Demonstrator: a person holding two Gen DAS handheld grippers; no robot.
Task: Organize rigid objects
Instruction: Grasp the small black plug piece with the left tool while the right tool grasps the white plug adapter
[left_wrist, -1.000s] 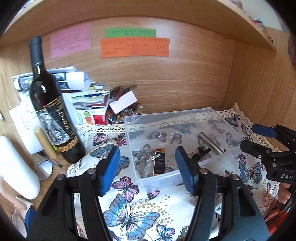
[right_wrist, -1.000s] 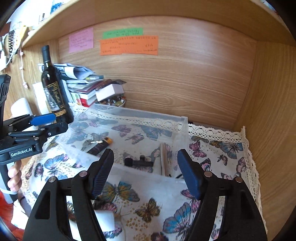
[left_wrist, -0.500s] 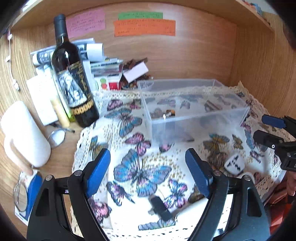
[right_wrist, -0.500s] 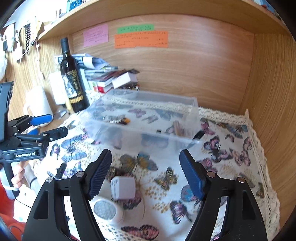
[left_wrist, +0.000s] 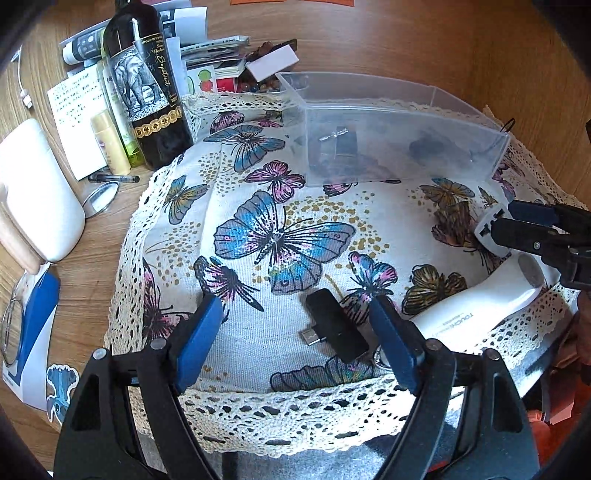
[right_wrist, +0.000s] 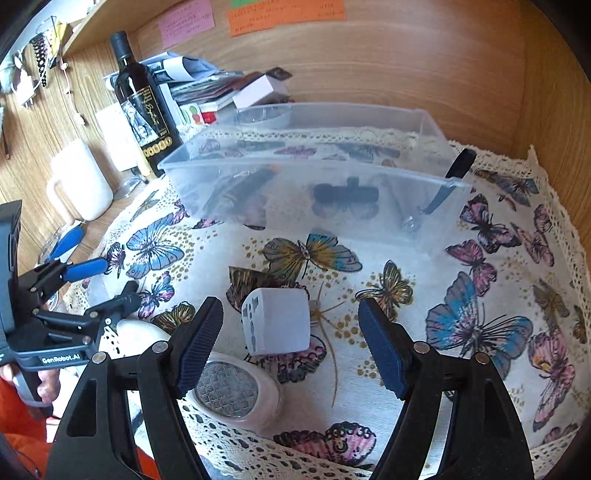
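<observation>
A clear plastic bin (left_wrist: 391, 122) (right_wrist: 310, 177) stands at the back of the butterfly cloth, with small dark items inside. My left gripper (left_wrist: 295, 332) is open above the cloth's front edge; a black USB adapter (left_wrist: 336, 325) lies between its fingers. My right gripper (right_wrist: 291, 336) is open and empty, with a white cube plug adapter (right_wrist: 275, 323) between its fingers. A white handheld device (right_wrist: 236, 391) (left_wrist: 480, 302) lies just in front of the cube. The cube also shows in the left wrist view (left_wrist: 493, 232).
A wine bottle (left_wrist: 144, 81) (right_wrist: 144, 107), papers and books stand back left. A white mug (left_wrist: 33, 199) (right_wrist: 79, 181), a pen (left_wrist: 112, 178) and small bottles sit on the wooden desk at left. Wooden walls close the back and right.
Both grippers have pulled back from the bin toward the front of the cloth and tilted down. The black adapter, white cube and white device have come into view.
</observation>
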